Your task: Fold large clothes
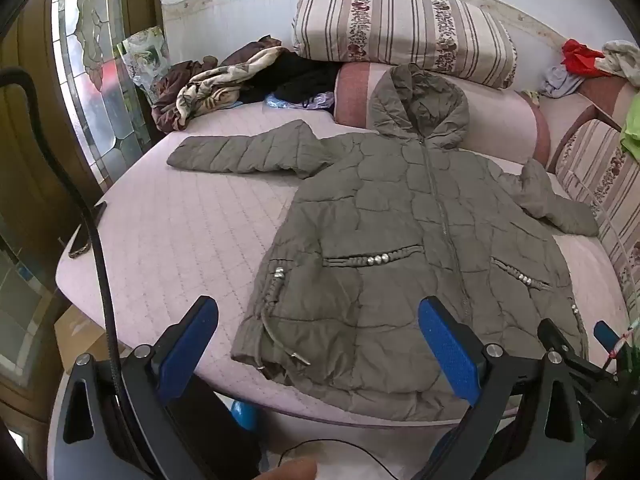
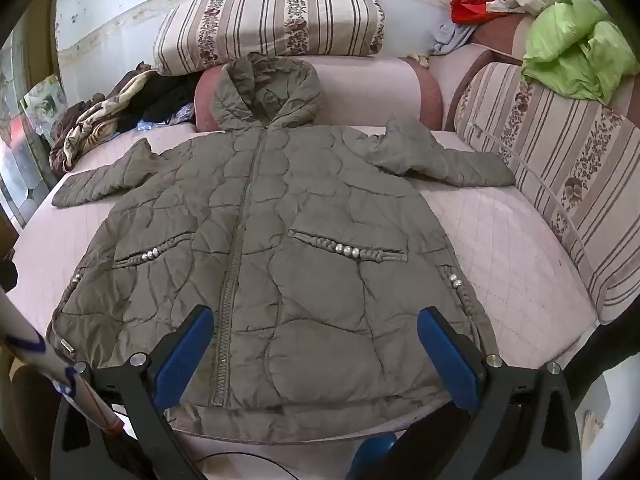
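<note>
A large olive-grey quilted hooded jacket (image 1: 416,248) lies flat, front up and zipped, on a pink quilted bed (image 1: 176,232). Both sleeves are spread out to the sides and the hood rests on a pink bolster. It also shows in the right wrist view (image 2: 280,240). My left gripper (image 1: 318,320) is open and empty, held above the jacket's hem on its left half. My right gripper (image 2: 314,320) is open and empty, held above the hem near the zip. The right gripper's fingers (image 1: 560,340) show at the lower right of the left wrist view.
A striped floral pillow (image 2: 272,20) and pink bolster (image 2: 376,84) lie at the bed's head. Striped cushions (image 2: 560,184) line the right side, with green cloth (image 2: 576,56) on top. Crumpled clothes (image 1: 224,80) sit at the far left corner. A phone (image 1: 86,232) lies on the left edge.
</note>
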{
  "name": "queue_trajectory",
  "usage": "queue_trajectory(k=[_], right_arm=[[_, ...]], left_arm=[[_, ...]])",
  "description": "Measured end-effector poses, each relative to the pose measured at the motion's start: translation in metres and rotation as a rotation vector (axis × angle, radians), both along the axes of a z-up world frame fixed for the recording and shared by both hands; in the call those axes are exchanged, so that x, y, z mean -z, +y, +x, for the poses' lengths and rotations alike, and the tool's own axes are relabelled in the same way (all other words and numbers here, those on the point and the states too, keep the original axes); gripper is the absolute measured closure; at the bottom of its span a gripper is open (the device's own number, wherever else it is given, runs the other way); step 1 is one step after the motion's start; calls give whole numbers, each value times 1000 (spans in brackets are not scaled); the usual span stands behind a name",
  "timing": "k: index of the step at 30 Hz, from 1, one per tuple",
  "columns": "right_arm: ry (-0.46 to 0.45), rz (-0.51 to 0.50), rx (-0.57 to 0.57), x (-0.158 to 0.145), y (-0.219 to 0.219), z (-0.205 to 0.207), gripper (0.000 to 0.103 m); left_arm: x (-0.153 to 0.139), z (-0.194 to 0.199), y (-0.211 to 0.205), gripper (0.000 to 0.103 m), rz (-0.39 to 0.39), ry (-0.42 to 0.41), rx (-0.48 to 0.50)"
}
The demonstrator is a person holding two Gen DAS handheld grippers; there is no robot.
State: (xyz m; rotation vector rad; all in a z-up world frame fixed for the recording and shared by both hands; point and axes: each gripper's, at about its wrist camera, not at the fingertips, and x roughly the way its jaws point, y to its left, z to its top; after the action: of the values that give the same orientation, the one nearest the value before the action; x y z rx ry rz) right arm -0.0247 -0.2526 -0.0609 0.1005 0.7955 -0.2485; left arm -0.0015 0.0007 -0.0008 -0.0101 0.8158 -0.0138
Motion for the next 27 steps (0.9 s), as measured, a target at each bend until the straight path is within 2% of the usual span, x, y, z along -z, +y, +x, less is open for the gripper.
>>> queue_trajectory(k=[2,3,5,8,9,13,20,24,27], right_arm=[[-3,2,2,1,1,0,0],[-1,-2,6,2,1,1,0],[10,-6,14,4,2,4,0],[15,8,32,6,-11,-1,0],[21,18,41,9,-15,4,0],[18,31,63,8,-19,1,0],[-13,36,87,-1,-21,-11,0],[-29,42,98,-8,-21,-23,0],[-45,41,100,-15,-17,-33,0]], left_arm=[[2,-3,1,3,-20,0,8],[3,-11,-6,3,-6,-31,19],[8,-18,-10,3,-9,-12,34],[15,-23,-30,4,-1,62,90],[22,-26,-28,6,-17,70,108],[21,-45,-40,7,-33,74,181],[3,-71,-42,7,-118,17,265],[-9,-89,-51,7,-108,-23,325],[-19,-100,-50,7,-88,-64,315]])
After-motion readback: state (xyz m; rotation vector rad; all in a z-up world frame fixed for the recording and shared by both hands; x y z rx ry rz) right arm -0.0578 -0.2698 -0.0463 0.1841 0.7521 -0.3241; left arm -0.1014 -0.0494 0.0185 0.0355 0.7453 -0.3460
